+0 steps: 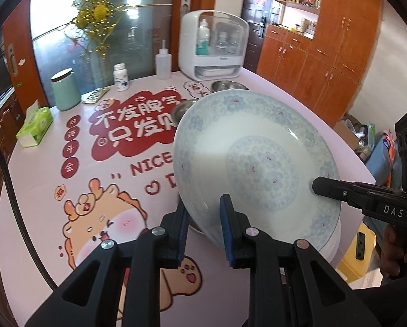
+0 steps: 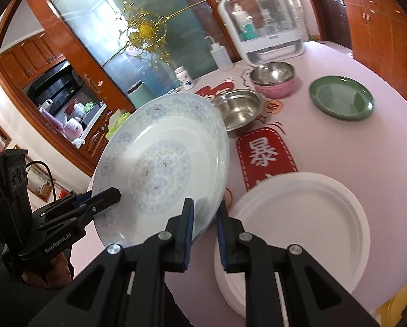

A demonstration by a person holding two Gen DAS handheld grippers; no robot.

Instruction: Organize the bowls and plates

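Both grippers angle downward over the table (image 2: 339, 147), sharing one load: the patterned plate (image 1: 258, 147), tilted and lifted clear of the surface. The left gripper (image 1: 204, 218) pinches its near rim, jaws nearly closed; the right gripper (image 2: 204, 214) clamps the opposite rim likewise. The white plate (image 2: 298, 226) lies by the table's near edge.

tablecloth (image 1: 53, 190): "NICE", "不发脾气", "只发财" partly hidden, "日进斗金" | tablecloth red patch (image 2: 266, 155): "暴" | right gripper (image 1: 319, 186): "DAS" | left gripper (image 2: 113, 194): "GenRobot.AI"
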